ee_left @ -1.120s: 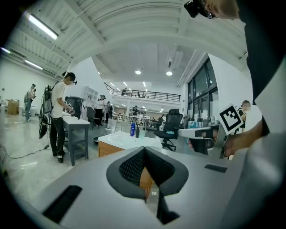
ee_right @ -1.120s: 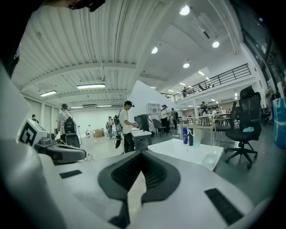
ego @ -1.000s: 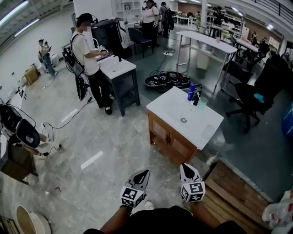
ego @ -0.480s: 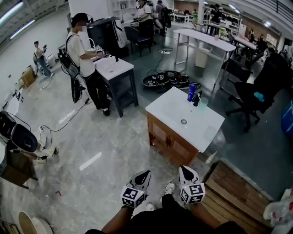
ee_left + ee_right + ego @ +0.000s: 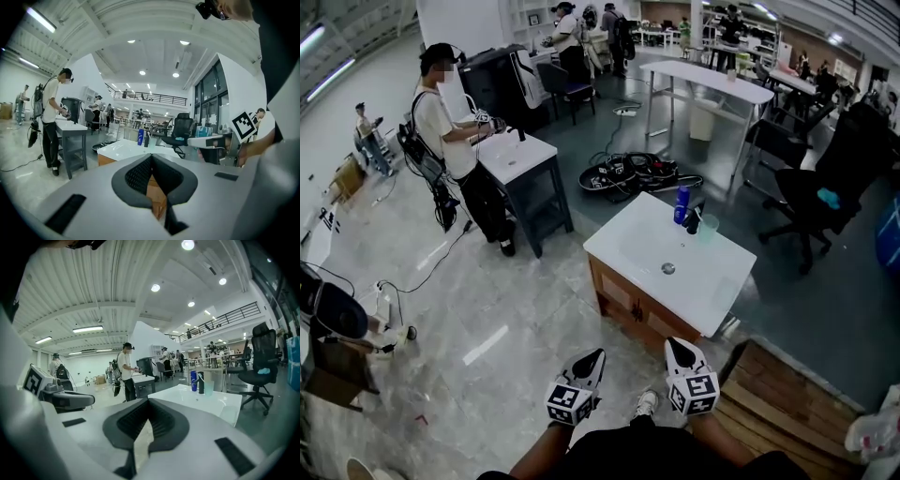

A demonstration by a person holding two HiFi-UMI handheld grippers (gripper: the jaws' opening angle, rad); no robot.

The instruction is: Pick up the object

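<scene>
A white sink counter [image 5: 647,246] on a wooden cabinet stands ahead of me. At its far edge are a blue bottle [image 5: 681,203], a black faucet [image 5: 695,221] and a pale translucent cup [image 5: 709,228]. My left gripper [image 5: 592,356] and right gripper [image 5: 673,344] hover side by side short of the cabinet, over the floor, both shut and empty. From the left gripper view the bottle [image 5: 140,136] is far beyond the shut left gripper [image 5: 151,157]. Past the right gripper [image 5: 147,401], the right gripper view shows the bottle [image 5: 193,380], faucet [image 5: 201,382] and cup [image 5: 209,387].
A person [image 5: 445,122] works at a grey-legged sink stand [image 5: 517,159] to the left. A heap of cables [image 5: 630,174] lies behind the counter. A black office chair [image 5: 820,192] is at the right, with a wooden pallet [image 5: 787,403] near my right foot.
The view has moved forward, so the white counter sits closer and lower in the head view. Both grippers keep the same shut pose side by side.
</scene>
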